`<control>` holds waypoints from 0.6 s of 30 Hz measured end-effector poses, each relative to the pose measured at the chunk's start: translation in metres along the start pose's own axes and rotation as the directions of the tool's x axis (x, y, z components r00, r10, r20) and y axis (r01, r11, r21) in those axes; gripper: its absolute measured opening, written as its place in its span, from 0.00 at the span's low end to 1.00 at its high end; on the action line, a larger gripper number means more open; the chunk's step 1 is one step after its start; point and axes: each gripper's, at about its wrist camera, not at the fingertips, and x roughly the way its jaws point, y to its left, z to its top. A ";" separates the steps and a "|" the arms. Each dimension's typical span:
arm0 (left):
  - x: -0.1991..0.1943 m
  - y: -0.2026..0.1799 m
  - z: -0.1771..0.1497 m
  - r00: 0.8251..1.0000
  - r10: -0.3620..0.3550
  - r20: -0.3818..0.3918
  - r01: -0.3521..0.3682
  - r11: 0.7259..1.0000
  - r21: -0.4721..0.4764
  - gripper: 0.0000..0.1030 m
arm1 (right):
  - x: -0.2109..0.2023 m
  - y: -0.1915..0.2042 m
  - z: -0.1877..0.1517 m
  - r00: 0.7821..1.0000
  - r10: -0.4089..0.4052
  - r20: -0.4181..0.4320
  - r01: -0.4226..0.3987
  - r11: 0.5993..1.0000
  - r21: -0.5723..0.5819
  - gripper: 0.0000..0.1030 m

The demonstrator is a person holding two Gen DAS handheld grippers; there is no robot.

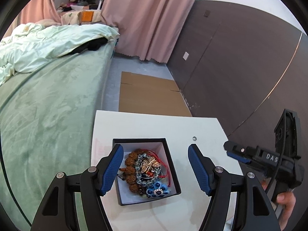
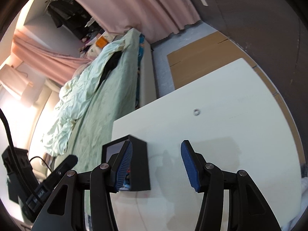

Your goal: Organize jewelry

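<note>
A black jewelry box with a white lining sits on the white table. It holds a pile of jewelry: brown seed beads, pale bead bracelets, a red cord and a blue flower piece. A small silver ring lies on the table to the box's right; it also shows in the right wrist view. My left gripper is open above the box. My right gripper is open and empty, low over the table beside the box. It appears at the right of the left view.
A bed with a green cover and a rumpled pale quilt stands left of the table. Flat cardboard lies on the floor beyond the table. A dark wall panel runs along the right. Pink curtains hang behind.
</note>
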 end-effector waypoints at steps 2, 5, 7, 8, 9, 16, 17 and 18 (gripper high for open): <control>0.005 -0.002 0.000 1.000 0.006 -0.004 -0.006 1.000 0.005 0.68 | 0.003 -0.005 0.004 1.000 -0.014 -0.001 0.014 1.000 0.009 0.52; 0.011 -0.002 0.001 1.000 0.025 -0.010 -0.025 1.000 0.015 0.69 | 0.010 -0.011 0.009 0.998 -0.069 -0.003 0.069 0.998 0.010 0.52; 0.015 -0.001 0.002 0.999 0.034 -0.016 -0.033 0.999 0.017 0.68 | 0.018 -0.015 0.013 0.994 -0.109 -0.011 0.109 0.994 0.014 0.52; 0.017 0.000 0.003 0.999 0.037 -0.018 -0.036 0.999 0.015 0.68 | 0.022 -0.018 0.016 0.993 -0.118 -0.015 0.118 0.993 0.016 0.52; 0.019 0.001 0.004 0.999 0.039 -0.021 -0.038 0.999 0.012 0.68 | 0.027 -0.020 0.019 0.992 -0.124 -0.018 0.124 0.992 0.016 0.52; 0.031 0.018 0.015 0.998 0.050 -0.035 -0.051 0.999 -0.020 0.69 | 0.061 -0.025 0.035 0.980 -0.190 -0.050 0.190 0.982 -0.018 0.40; 0.033 0.019 0.017 0.998 0.051 -0.035 -0.052 0.998 -0.022 0.68 | 0.067 -0.025 0.036 0.979 -0.193 -0.060 0.192 0.981 -0.022 0.37; 0.034 0.021 0.019 0.998 0.051 -0.037 -0.052 0.998 -0.026 0.69 | 0.073 -0.026 0.038 0.977 -0.201 -0.072 0.200 0.980 -0.025 0.32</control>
